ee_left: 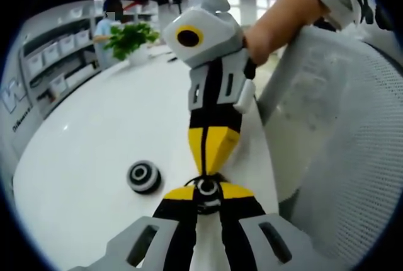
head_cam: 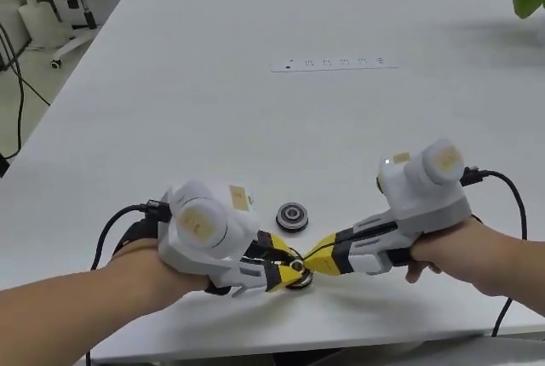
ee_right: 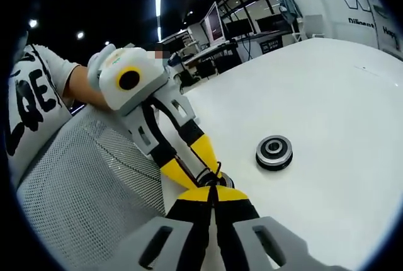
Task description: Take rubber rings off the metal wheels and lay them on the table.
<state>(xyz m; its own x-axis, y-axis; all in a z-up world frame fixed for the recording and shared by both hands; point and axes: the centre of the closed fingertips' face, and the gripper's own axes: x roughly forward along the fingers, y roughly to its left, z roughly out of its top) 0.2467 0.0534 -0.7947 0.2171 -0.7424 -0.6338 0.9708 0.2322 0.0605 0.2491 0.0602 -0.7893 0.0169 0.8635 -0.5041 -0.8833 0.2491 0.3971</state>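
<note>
- White table (head_cam: 255,119) is wide and mostly bare, with a power strip (head_cam: 334,64) near its middle. The work is close to the near edge.
- The left gripper (ee_left: 208,193) has its yellow jaws closed from both sides on a small metal wheel (ee_left: 206,186), low over the table.
- The right gripper (ee_right: 213,198) meets it tip to tip. Its jaws are almost together on a thin dark loop, which I take for the rubber ring (ee_right: 213,174).
- To do this step well, I think the left grip should press on the metal sides, not on the rubber. The right one should then peel the ring over the rim little by little, not with one straight pull, so that it does not snap back.
- A second wheel (head_cam: 291,217) lies flat just behind the two grippers, with a dark outer band that is probably its ring. The pulling hand should stay away from it.
- The jaws cover most of the held wheel, so I cannot tell how much of the ring has left its groove, or whether the wheel touches the table.
</note>
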